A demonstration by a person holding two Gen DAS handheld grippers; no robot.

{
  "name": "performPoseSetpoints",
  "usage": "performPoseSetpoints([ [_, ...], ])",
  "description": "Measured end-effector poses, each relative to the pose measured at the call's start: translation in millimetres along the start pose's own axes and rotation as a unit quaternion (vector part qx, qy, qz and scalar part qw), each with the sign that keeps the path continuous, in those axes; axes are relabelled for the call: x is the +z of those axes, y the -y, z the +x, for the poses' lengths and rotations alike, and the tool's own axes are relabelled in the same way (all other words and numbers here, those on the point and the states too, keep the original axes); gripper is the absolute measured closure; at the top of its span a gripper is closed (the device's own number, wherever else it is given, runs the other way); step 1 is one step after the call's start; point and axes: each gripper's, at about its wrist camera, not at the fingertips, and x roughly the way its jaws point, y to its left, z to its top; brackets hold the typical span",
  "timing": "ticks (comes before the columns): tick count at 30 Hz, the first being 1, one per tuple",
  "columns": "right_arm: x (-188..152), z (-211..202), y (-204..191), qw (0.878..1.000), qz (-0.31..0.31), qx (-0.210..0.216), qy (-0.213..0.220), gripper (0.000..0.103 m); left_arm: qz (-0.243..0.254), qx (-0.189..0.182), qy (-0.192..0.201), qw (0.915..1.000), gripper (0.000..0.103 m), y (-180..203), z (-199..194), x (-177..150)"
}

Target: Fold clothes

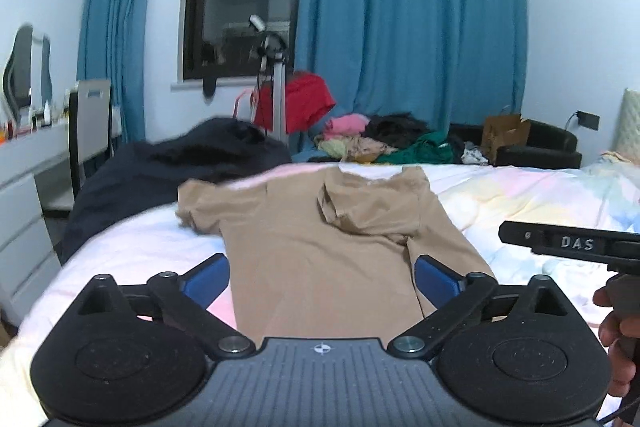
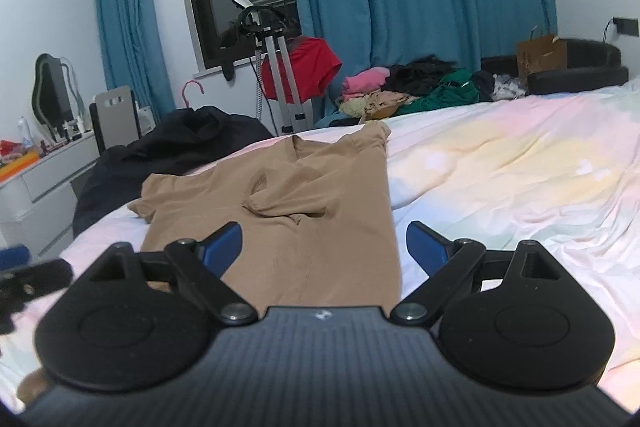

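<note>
A tan T-shirt (image 1: 320, 251) lies flat on the bed, its right side and sleeve folded inward over the chest, its left sleeve still spread out. The same tan T-shirt (image 2: 304, 211) shows in the right wrist view. My left gripper (image 1: 322, 277) hovers above the shirt's lower part, open, with nothing between its blue pads (image 1: 208, 283). My right gripper (image 2: 322, 247) is open too, above the shirt's lower right edge, holding nothing. The right gripper's black body (image 1: 568, 245) juts in at the right of the left wrist view, with a hand (image 1: 618, 327) on its handle.
The bed (image 2: 500, 163) has a pastel sheet. A dark garment (image 1: 172, 167) lies at its far left edge. Beyond the bed stand a pile of clothes (image 1: 384, 143), a garment steamer with a red top (image 1: 296, 103), a dark sofa (image 1: 536, 143), blue curtains and a white desk (image 1: 28, 163).
</note>
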Motion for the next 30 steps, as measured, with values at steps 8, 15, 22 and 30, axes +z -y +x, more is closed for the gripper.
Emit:
performPoseSetpoints([
  [8, -8.6, 8.2, -8.2, 1.000, -0.026, -0.002, 0.004, 0.013, -0.002, -0.020, -0.017, 0.9997, 0.001, -6.9, 6.4, -1.1],
  [15, -6.8, 33.0, -38.1, 0.997, -0.063, 0.039, -0.023, 0.013, -0.035, -0.016, -0.044, 0.9983, 0.001, -41.6, 8.6, 11.0],
  [22, 18.1, 111.7, -117.5, 0.985, -0.105, 0.120, -0.068, 0.013, -0.132, 0.028, -0.075, 0.9880, 0.001, -124.7, 23.9, 11.1],
  [30, 21.9, 253.9, -252.2, 0.963, -0.159, 0.180, -0.124, 0.013, -0.221, 0.098, -0.067, 0.9680, 0.001, -202.1, 50.3, -6.0],
])
